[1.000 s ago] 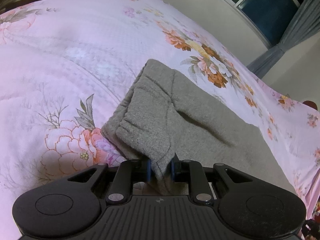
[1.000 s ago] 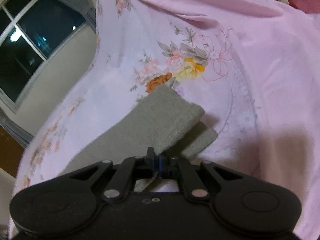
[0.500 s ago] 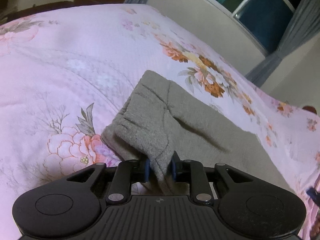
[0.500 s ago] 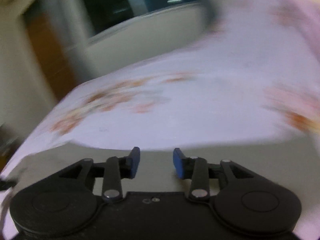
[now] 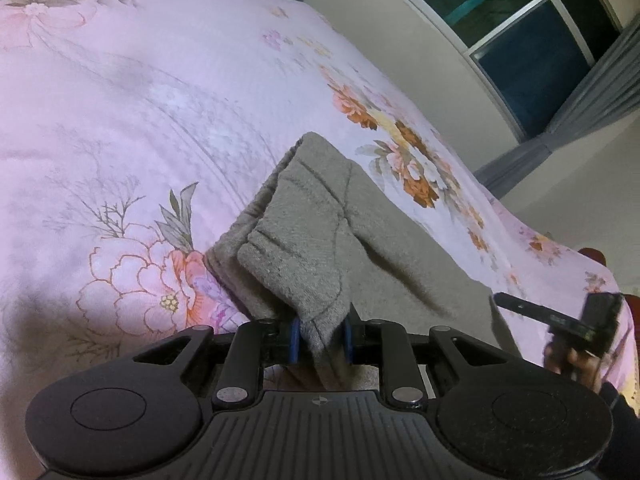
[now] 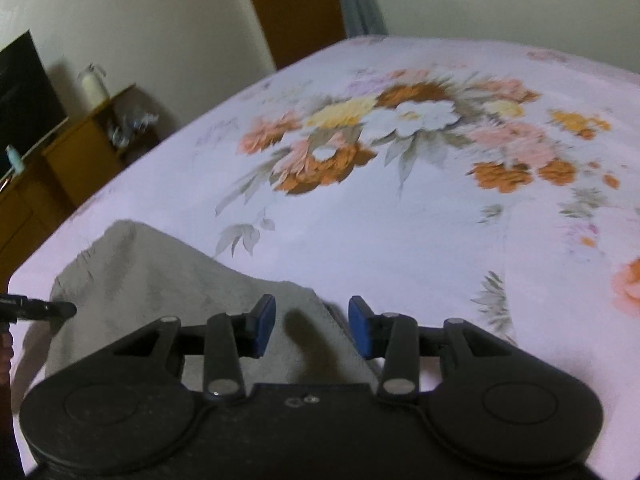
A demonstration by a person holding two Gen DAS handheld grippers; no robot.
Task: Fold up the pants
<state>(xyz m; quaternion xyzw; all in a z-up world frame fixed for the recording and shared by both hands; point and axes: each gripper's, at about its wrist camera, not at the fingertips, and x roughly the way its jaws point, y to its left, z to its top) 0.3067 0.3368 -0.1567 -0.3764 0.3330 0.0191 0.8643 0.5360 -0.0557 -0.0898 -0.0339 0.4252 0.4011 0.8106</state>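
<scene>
Pants (image 5: 316,240) of thick grey knit lie across the pink floral bedspread (image 5: 120,128), one end already doubled back on itself so that a top layer sits over a lower one. The cloth looks soft and limp, light enough to lift with one pinch, yet heavy enough to sag and drag where it is not carried. It seems fuzzy, not slick, so it should stay between rubber pads, though a shallow bite could catch only the top layer and let the one beneath slide away.

Nearest the folded end, the left gripper (image 5: 320,338) has its blue pads closed down on a bunched corner of the knit, with the fabric rising between them. That hold looks sound for keeping the fold in place.

Farther along the garment, the right gripper (image 6: 312,326) hovers over the flat grey stretch with its jaws parted about halfway and nothing between them; they have just been opening. From the left wrist view it shows as a dark shape beside the far edge of the cloth, a hand (image 5: 576,364) around its handle.

A good place to take hold next, I would judge, is a free edge or corner of the loose end (image 6: 120,264), gathering both layers at once.

Beyond the bedspread stand a wooden cabinet (image 6: 80,148), a dark screen (image 6: 24,88) and a window (image 5: 520,28).
</scene>
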